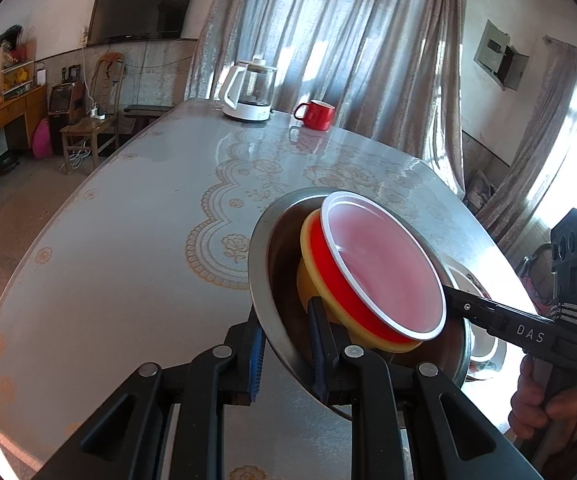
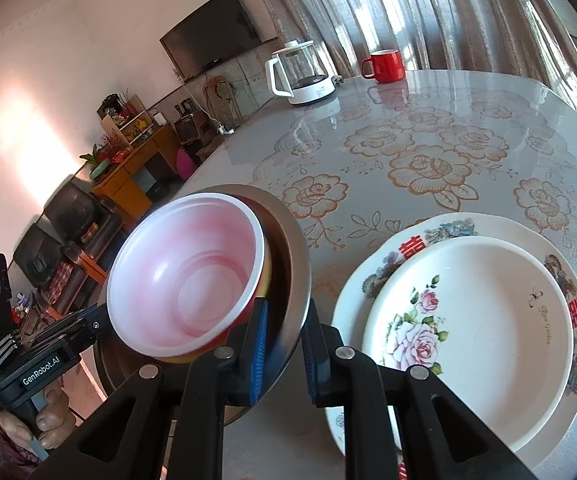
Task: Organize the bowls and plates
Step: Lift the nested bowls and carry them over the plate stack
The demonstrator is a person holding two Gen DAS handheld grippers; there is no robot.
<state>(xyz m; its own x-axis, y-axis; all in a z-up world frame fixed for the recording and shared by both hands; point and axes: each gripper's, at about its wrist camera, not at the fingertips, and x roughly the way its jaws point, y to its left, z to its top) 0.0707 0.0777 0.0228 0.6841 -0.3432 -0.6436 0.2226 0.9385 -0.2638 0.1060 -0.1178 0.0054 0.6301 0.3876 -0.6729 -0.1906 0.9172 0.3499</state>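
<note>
A steel bowl (image 1: 262, 248) (image 2: 296, 248) hangs tilted above the table, gripped at opposite sides of its rim. Nested in it are a yellow bowl (image 1: 311, 240) and, on top, a red bowl with a white rim and pale inside (image 1: 380, 268) (image 2: 192, 272). My left gripper (image 1: 286, 356) is shut on the near rim; the right wrist view shows it at the far left (image 2: 92, 324). My right gripper (image 2: 284, 354) is shut on the other side of the rim and enters the left wrist view from the right (image 1: 464, 306). A small floral plate (image 2: 480, 320) lies on a larger plate (image 2: 440, 224) beside the bowls.
A glass kettle on a white base (image 1: 248, 92) (image 2: 300, 76) and a red mug (image 1: 316, 114) (image 2: 384, 65) stand at the table's far end. The table (image 1: 128, 260) has a glossy floral cover. Curtains hang behind; chairs and a cabinet stand off to the left.
</note>
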